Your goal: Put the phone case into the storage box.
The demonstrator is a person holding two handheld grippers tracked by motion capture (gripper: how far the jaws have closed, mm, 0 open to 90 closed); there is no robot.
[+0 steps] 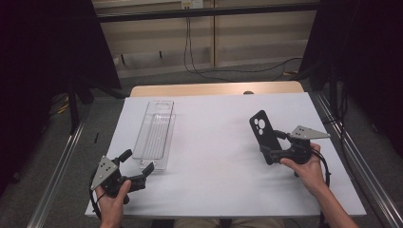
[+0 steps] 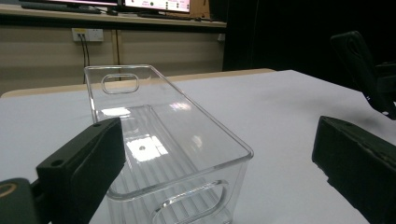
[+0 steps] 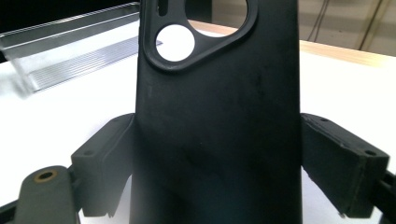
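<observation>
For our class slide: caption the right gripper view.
Black phone case clamped upright between the right gripper jaws.

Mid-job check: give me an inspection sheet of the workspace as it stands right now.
Surface: white sheet over a wooden table.
Job's things: black phone case held upright above the sheet; clear plastic bin, nothing in it, lies lengthwise at left.
Clutter: nothing seen.
Grippers: right gripper shut on the phone case; left gripper open at the bin's near end, nothing between its jaws.
Cables: gripper cable trails by the right hand; wall cables run down to the floor.
Surroundings: black curtains, metal rails.
</observation>
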